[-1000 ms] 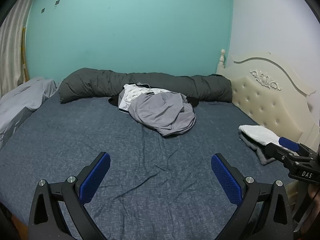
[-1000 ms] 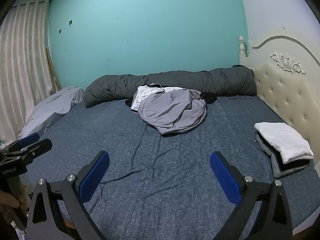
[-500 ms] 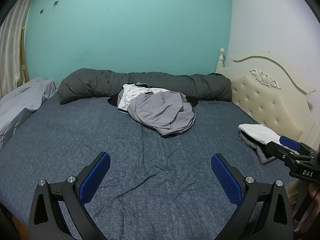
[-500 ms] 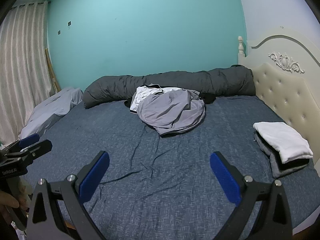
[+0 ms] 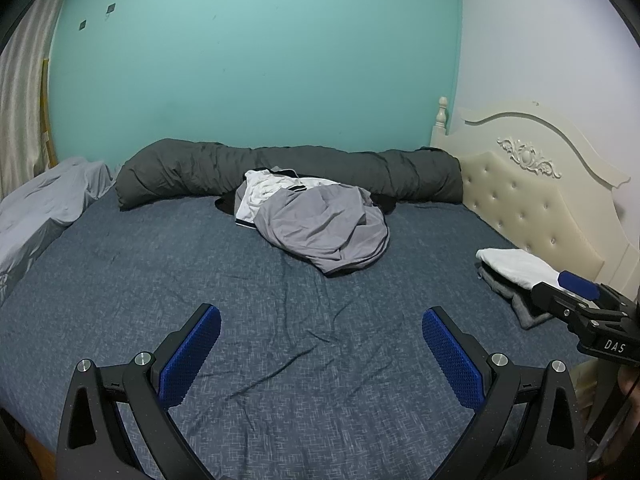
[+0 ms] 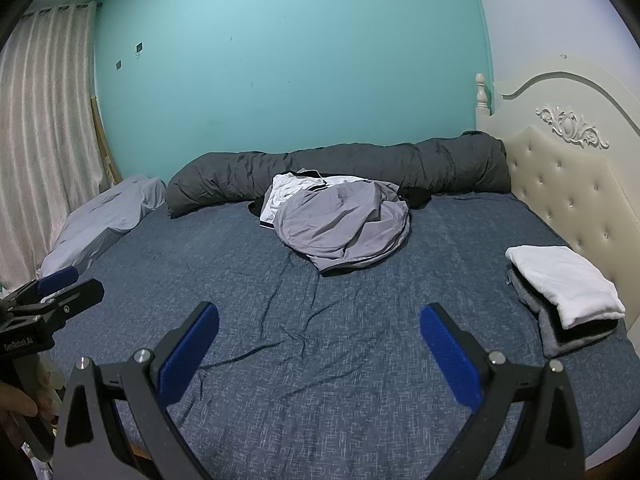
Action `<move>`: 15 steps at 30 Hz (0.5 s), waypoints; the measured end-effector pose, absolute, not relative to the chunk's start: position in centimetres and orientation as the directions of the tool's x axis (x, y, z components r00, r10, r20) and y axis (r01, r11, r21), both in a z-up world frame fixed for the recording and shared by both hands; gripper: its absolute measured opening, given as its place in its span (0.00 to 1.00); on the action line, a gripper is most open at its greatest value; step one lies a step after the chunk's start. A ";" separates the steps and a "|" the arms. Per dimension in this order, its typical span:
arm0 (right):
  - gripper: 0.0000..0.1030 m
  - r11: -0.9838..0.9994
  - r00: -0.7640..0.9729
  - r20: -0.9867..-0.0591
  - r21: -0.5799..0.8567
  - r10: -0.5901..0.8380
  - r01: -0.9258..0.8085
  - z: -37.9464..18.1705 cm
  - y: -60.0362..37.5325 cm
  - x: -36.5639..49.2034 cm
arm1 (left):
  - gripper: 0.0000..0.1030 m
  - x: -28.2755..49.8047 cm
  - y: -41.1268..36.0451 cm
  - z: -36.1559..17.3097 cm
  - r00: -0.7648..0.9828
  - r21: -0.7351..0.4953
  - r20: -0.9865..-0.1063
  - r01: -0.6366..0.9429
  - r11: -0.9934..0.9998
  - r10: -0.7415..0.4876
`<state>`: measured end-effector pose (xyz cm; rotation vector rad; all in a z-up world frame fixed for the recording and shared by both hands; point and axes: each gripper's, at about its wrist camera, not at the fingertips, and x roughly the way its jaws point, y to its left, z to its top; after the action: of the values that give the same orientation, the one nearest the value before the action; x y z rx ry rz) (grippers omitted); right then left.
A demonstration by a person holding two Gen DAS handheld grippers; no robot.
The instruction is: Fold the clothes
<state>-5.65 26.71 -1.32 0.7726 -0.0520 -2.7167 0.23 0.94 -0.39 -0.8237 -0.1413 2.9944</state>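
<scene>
A crumpled heap of clothes, a grey garment (image 5: pixel 324 228) (image 6: pixel 344 226) over a white one (image 5: pixel 264 192) (image 6: pixel 284 196) with black trim, lies at the far middle of the bed. A stack of folded clothes (image 5: pixel 516 276) (image 6: pixel 564 292), white on top of grey, rests near the headboard. My left gripper (image 5: pixel 320 344) hangs open over bare sheet, nothing between its blue pads. My right gripper (image 6: pixel 318 344) is open too, over the bed's near part. Each gripper shows at the edge of the other's view, the right gripper (image 5: pixel 576 300) and the left gripper (image 6: pixel 56 288).
The dark blue sheet (image 5: pixel 200 280) (image 6: pixel 360 380) covers the bed. A rolled dark grey duvet (image 5: pixel 288 168) (image 6: pixel 340 168) lies along the teal wall. A light grey pillow (image 5: pixel 44 204) (image 6: pixel 108 216) sits far left, a cream tufted headboard (image 5: pixel 532 200) (image 6: pixel 572 184) at right. Curtains (image 6: pixel 44 140) hang left.
Both grippers have edged slightly forward and the views shifted a little; the jaws stay open and the clothes have not moved.
</scene>
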 end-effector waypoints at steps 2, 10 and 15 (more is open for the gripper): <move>0.98 -0.950 -0.805 -0.506 0.119 -0.309 0.290 -1.3 26.6 -5.6 | 1.00 0.2 0.9 -0.3 -0.859 -0.095 -0.509 -0.008 -0.995 0.055; 0.98 -0.951 -0.807 -0.505 0.117 -0.306 0.288 -1.0 26.8 -5.7 | 1.00 0.2 1.0 -0.2 -0.860 -0.095 -0.507 -0.010 -0.995 0.057; 0.98 -0.950 -0.808 -0.503 0.117 -0.307 0.289 -1.0 27.0 -5.8 | 1.00 0.2 1.3 -0.2 -0.860 -0.094 -0.507 -0.011 -0.996 0.057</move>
<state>-5.78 26.95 -0.96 0.7647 -0.0497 -2.7209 0.22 1.27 -0.16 -0.8204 -0.1361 2.9929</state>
